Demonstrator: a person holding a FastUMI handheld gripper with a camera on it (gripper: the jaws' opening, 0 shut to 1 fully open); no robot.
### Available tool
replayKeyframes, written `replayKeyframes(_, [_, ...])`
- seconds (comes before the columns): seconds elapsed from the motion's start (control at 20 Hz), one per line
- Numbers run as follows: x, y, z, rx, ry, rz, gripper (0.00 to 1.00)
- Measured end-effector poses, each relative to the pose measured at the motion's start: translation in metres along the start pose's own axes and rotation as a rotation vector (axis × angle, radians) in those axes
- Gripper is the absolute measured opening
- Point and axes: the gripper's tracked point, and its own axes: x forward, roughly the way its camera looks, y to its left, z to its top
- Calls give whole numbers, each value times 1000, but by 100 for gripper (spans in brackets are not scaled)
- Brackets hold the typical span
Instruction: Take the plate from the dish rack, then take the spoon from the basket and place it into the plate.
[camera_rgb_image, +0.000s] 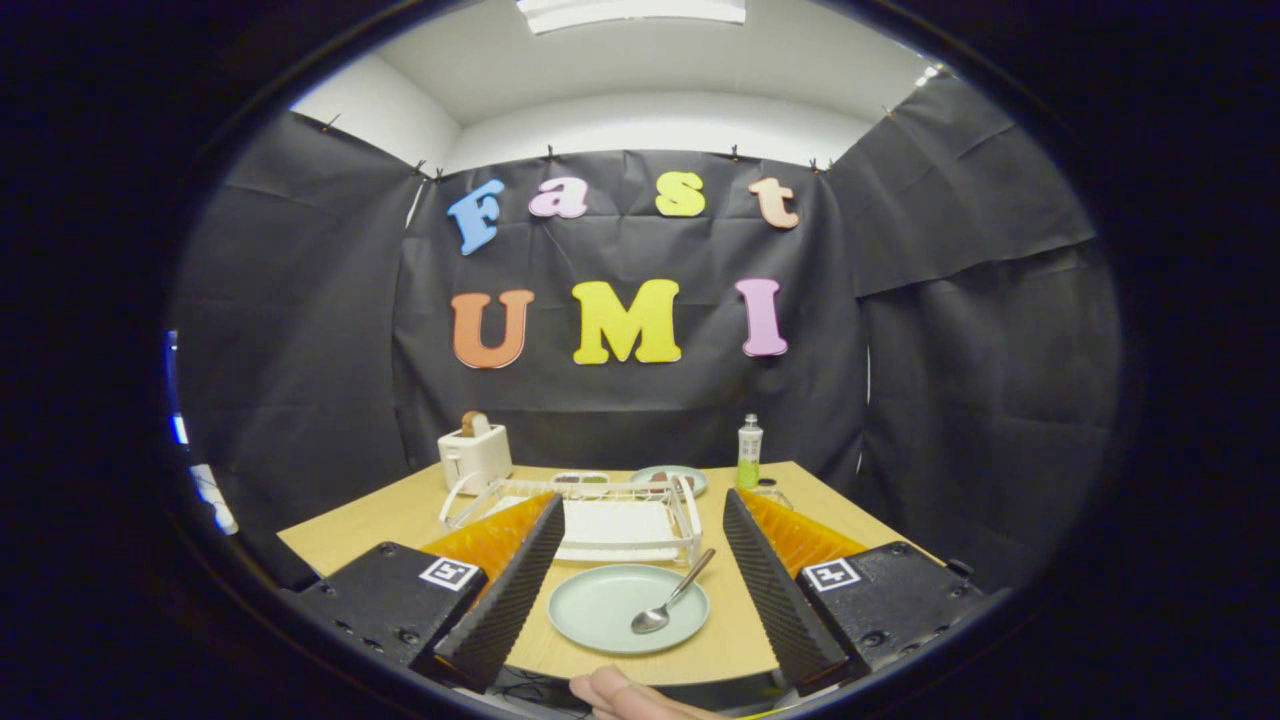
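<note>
Gripper (640, 585) spread wide, gripping nothing. Between its fingers, spoon (668, 598) lying in pale green plate (600, 615) near the desk's (400, 515) near edge. Beyond, dish rack (620, 525) partly hidden by fingers; far-edge toaster (474, 455), bottle (749, 452) small, dishes indistinct.

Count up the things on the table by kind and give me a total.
Plates: 2, one between the open tool fingers, one behind the rack
Spoon: 1, lying in the near plate
Dish rack: 1
Toaster: 1
Bottle: 1
Total: 6
</note>
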Motion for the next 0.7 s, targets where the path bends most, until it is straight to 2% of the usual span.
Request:
replayKeyframes(0.4, [5,-7,-9,-8,24,-40,100])
replayKeyframes(0.7, [10,-7,-12,1,24,-40,100])
